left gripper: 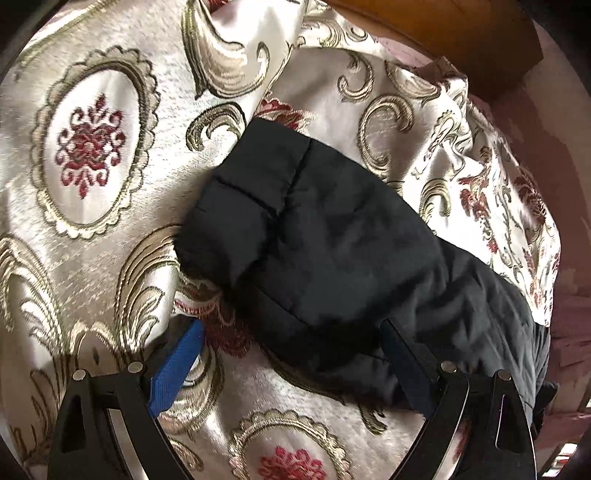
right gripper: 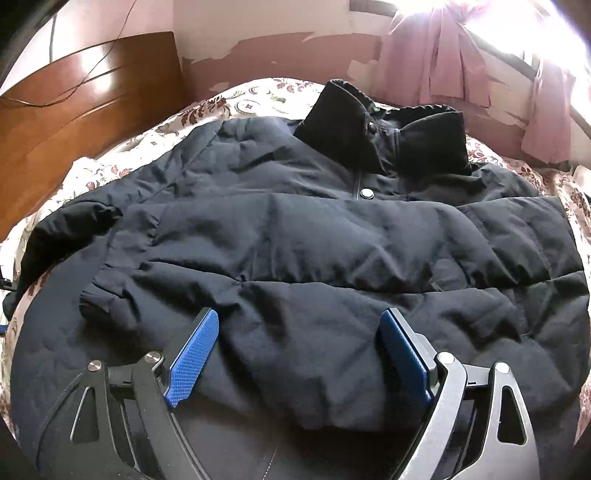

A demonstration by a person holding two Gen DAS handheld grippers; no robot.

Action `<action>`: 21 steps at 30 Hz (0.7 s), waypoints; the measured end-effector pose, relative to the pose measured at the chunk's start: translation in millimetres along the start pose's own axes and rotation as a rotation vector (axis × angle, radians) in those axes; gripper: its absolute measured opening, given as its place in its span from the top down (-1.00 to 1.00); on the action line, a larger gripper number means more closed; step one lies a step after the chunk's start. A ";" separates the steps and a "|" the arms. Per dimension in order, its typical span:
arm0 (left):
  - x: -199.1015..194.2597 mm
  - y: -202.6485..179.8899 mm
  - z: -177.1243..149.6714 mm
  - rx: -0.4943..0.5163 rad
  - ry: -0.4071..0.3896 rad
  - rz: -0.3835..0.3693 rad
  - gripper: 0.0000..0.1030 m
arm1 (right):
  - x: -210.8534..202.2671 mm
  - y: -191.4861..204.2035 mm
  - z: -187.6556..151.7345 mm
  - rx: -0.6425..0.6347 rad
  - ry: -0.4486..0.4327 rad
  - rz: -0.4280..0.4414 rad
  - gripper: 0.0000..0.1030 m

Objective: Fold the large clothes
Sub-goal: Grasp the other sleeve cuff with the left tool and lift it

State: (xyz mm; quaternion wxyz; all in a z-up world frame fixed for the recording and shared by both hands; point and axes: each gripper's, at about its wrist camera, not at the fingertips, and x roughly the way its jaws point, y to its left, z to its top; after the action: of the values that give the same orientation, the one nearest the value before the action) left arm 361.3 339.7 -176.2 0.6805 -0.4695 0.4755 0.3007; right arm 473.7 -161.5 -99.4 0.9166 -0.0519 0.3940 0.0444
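A large black padded jacket (right gripper: 314, 240) lies spread on a bed, collar (right gripper: 380, 125) at the far side, one sleeve folded across its chest. My right gripper (right gripper: 299, 332) is open, its blue pads (right gripper: 192, 358) straddling the jacket's puffy fabric near the lower edge. In the left wrist view, the jacket's other sleeve (left gripper: 314, 240) lies out over the bedspread, cuff pointing up-left. My left gripper (left gripper: 291, 339) is open, with the sleeve's near part between its fingers; the right finger (left gripper: 402, 365) is partly against the black fabric.
The bed is covered by a cream bedspread (left gripper: 92, 147) with gold scrolls and red motifs. A wooden headboard (right gripper: 74, 122) stands at the left, also in the left wrist view (left gripper: 461, 33). Pink curtains (right gripper: 461, 55) hang at a bright window behind.
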 end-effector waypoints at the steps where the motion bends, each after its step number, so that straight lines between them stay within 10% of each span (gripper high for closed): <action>1: 2.7 -0.1 0.1 0.004 0.009 0.004 -0.81 | 0.5 0.4 -0.4 -0.005 0.001 0.000 -0.67; 9: 2.3 6.3 11.5 -0.036 0.001 -0.090 0.80 | 9.9 0.9 -2.0 -0.022 0.027 0.001 -0.71; 21: -125.0 -63.0 -4.2 0.311 -0.397 -0.159 0.90 | -18.3 -11.4 -4.6 0.015 -0.009 0.037 -0.71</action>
State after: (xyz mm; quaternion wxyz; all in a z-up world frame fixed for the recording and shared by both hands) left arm 367.8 316.6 -38.2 0.8461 -0.3268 0.3346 0.2556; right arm 459.3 -174.1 -88.5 0.9177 -0.0377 0.3910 0.0586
